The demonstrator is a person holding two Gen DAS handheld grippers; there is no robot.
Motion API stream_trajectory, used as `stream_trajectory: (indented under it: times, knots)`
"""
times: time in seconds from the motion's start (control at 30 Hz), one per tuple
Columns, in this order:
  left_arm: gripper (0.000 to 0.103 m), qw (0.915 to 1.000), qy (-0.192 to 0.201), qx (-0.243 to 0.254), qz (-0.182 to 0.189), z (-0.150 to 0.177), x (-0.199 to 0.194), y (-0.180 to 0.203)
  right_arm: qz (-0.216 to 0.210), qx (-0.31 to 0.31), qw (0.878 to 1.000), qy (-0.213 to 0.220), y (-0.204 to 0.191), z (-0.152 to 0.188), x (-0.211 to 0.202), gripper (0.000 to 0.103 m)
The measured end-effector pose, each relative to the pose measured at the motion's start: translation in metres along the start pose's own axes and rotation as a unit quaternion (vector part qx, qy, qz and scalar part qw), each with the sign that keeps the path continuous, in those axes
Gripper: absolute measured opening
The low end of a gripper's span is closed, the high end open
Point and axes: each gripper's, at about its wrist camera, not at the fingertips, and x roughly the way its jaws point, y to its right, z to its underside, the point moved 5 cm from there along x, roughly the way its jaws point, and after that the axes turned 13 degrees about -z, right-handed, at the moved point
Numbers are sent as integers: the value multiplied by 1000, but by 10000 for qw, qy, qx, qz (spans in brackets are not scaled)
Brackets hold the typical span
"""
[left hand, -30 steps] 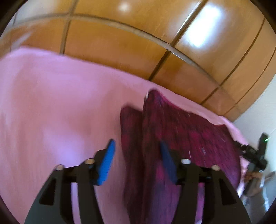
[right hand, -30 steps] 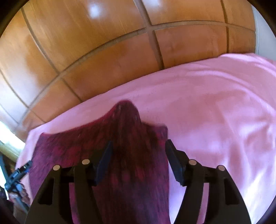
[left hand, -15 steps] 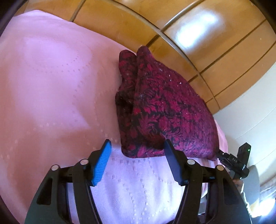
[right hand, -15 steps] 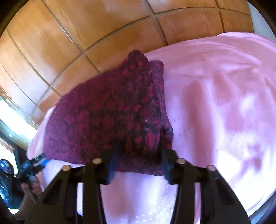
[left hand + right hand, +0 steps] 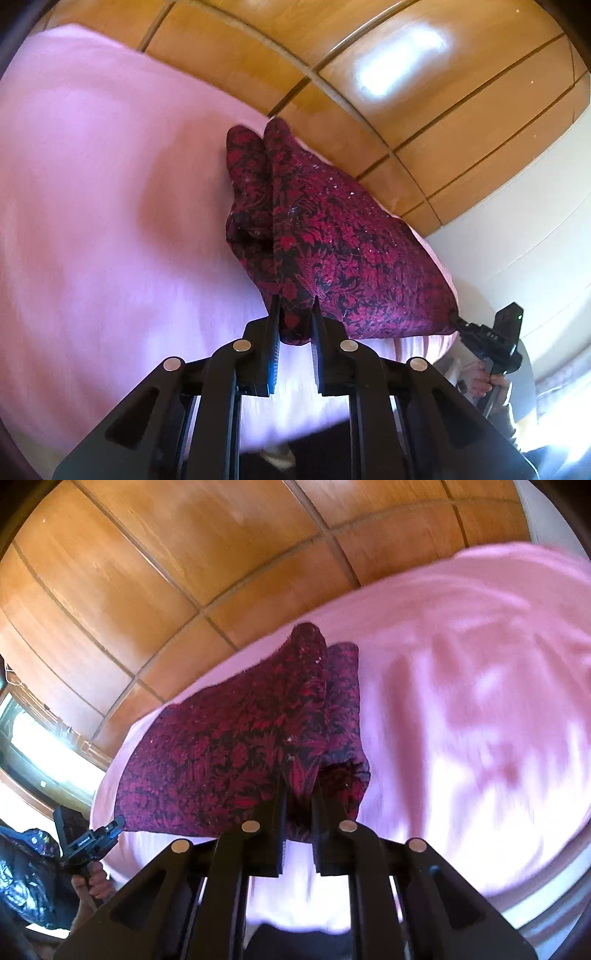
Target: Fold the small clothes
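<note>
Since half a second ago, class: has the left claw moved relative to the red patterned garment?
Yes. The left claw has closed in on the garment and now grips its near edge; earlier it hung open, short of it, over the pink sheet.

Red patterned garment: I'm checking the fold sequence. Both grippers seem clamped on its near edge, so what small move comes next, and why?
Probably lift the near edge and carry it toward the far edge. The left gripper and right gripper each pinch the garment, which lies on the pink sheet.

Woven-looking cloth garment [image 5: 332, 236]; glossy wood panelling [image 5: 406, 92].
</note>
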Motion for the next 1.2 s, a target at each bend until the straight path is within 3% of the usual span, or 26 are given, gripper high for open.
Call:
stream_trajectory:
  times: [0.1,0.2,0.27,0.3,0.33,0.43,0.53,0.7,0.73,0.77,0.8,0.83,0.97,1.0,1.03,1.1,1.2]
  knots:
    - [15,9994,-277,16,-197,23,1,-2,138,274,9992,-252,15,25,1,10]
    - [22,9992,-145,-10,-383,21,-3,-5,239,243,9990,-276,19,29,5,16]
    - [31,9994,51,-137,-303,5,-10,-8,290,196,9993,-146,17,20,5,26]
    - [46,9990,165,-204,-370,2,-15,-11,368,113,9992,-47,15,13,4,43]
    - [53,9984,349,-296,-337,-12,-20,-13,420,62,9991,15,12,9,2,53]
    - [53,9975,546,-361,-263,-42,-18,-14,432,-139,9986,283,2,-19,5,54]
    - [53,9979,518,-302,-260,-75,3,-10,659,-269,9968,367,-1,-48,24,62]
    - [53,9993,295,-101,-217,-97,37,3,956,-224,9951,113,9,-84,73,62]
    - [51,9994,247,-64,-233,-95,38,1,979,-197,9950,31,12,-85,78,54]
    - [43,9997,116,-18,-225,-99,50,3,982,-168,9950,-108,14,-88,89,46]
    - [18,9996,22,7,-274,-99,56,4,933,-177,9952,-224,15,-89,97,36]
    - [13,9993,60,86,-361,-100,59,6,984,-210,9946,-251,16,-90,102,23]
    - [11,9970,673,144,-345,-102,35,14,862,-665,9937,262,-10,-99,86,18]
    - [11,9964,737,140,-405,-101,32,13,816,-738,9933,363,-15,-99,82,18]
    - [11,9942,767,234,-714,-99,34,10,860,-804,9922,403,-18,-98,82,18]
    - [11,9927,546,296,-1038,-93,49,1,1196,-847,9888,273,-9,-93,93,18]
    - [12,9860,384,503,-1540,-84,75,-5,1368,-628,9886,32,23,-82,121,20]
